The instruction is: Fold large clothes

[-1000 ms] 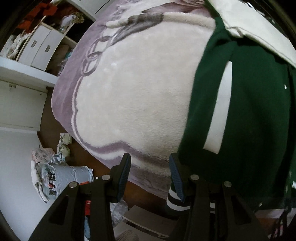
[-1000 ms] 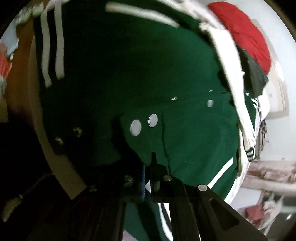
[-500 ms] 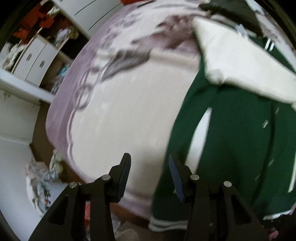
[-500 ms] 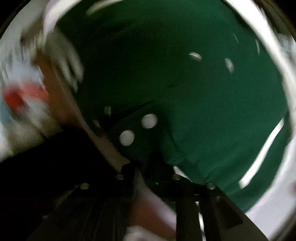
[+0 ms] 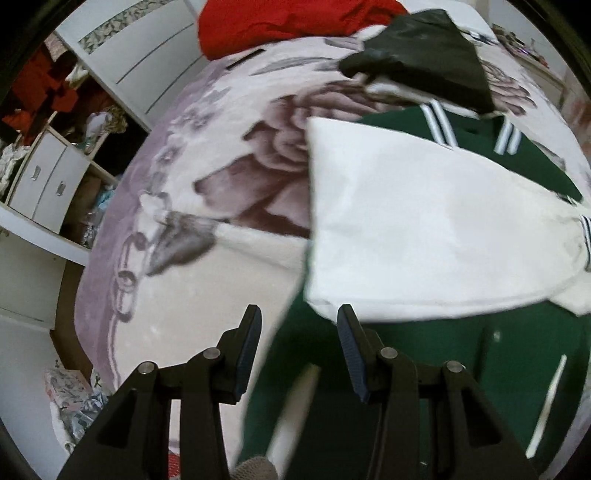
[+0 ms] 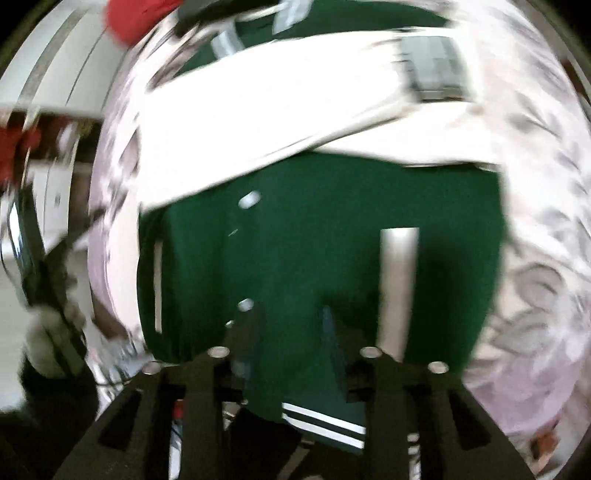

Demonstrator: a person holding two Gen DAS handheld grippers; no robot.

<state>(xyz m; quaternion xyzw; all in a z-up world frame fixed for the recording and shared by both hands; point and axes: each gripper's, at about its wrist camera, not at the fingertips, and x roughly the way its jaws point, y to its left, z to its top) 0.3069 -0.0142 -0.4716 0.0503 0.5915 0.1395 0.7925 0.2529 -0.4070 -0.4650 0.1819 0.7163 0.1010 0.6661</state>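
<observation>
A dark green jacket with white sleeves and striped cuffs lies on a bed blanket with a mauve flower print. My left gripper is open and empty, over the jacket's left edge where the white sleeve is folded across. In the blurred right wrist view the jacket fills the middle, its white sleeve crossing the far part. My right gripper is open above the striped hem, holding nothing.
A red garment and a black one lie at the far end of the bed. White drawers and shelves stand to the left. Clutter lies on the floor at the lower left.
The right gripper has let go of the green fabric and opened, and its view has swung round. The left gripper moved up along the jacket towards the white sleeve.
</observation>
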